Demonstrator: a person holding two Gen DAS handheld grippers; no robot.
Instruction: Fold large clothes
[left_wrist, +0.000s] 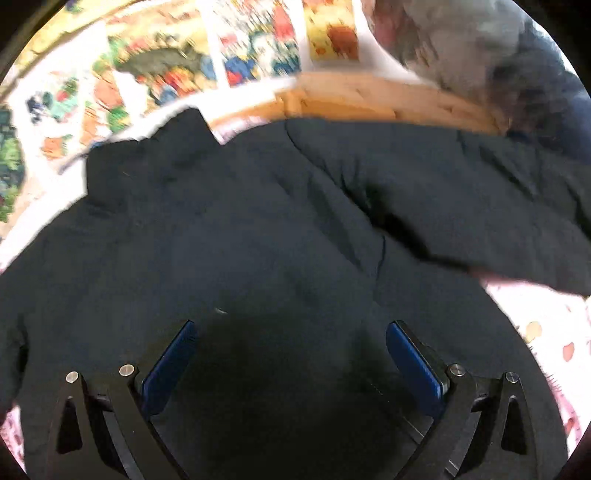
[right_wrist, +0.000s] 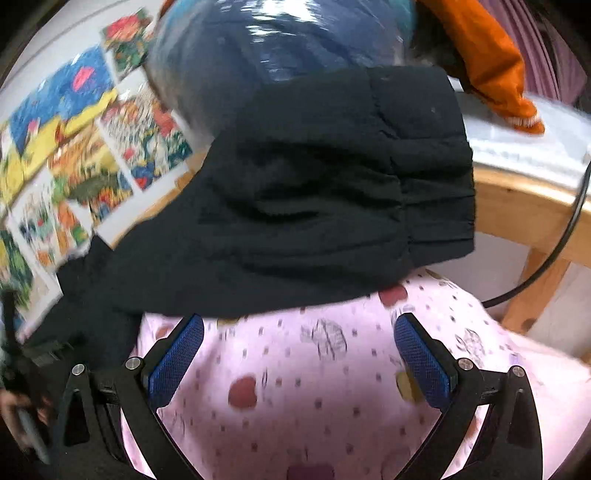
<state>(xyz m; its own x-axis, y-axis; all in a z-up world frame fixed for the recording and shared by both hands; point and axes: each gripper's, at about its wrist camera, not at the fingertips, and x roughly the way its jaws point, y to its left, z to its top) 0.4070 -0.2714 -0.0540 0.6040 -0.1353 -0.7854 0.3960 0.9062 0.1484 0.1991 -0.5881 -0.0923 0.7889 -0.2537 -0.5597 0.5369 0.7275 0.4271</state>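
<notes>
Left wrist view had the dark jacket (left_wrist: 229, 236) filling most of the frame, spread out flat on the pink patterned bed sheet (left_wrist: 554, 332), collar up in the upper left and one sleeve (left_wrist: 461, 206) already lying crossed over the body toward the right side. So we figured the fold was only just started: one sleeve looked brought in, the rest of the jacket not yet doubled over, and no neat stack anywhere. Both pictures were pretty blurry, so don't quote us on the finer creases.

Our left hand-held gripper (left_wrist: 291, 350) hovered low over the bottom middle of the jacket, its blue pads spread wide apart with nothing between them. Hard to say whether it touched the fabric.

In the right wrist view, the right hand-held gripper (right_wrist: 299, 347) was spread wide too, empty, over bare bed sheet (right_wrist: 295, 387) in the lower half of the frame. Just beyond it, centre frame, sat the jacket's (right_wrist: 314, 192) gathered edge, bunched up and overhanging the sheet a little.
</notes>
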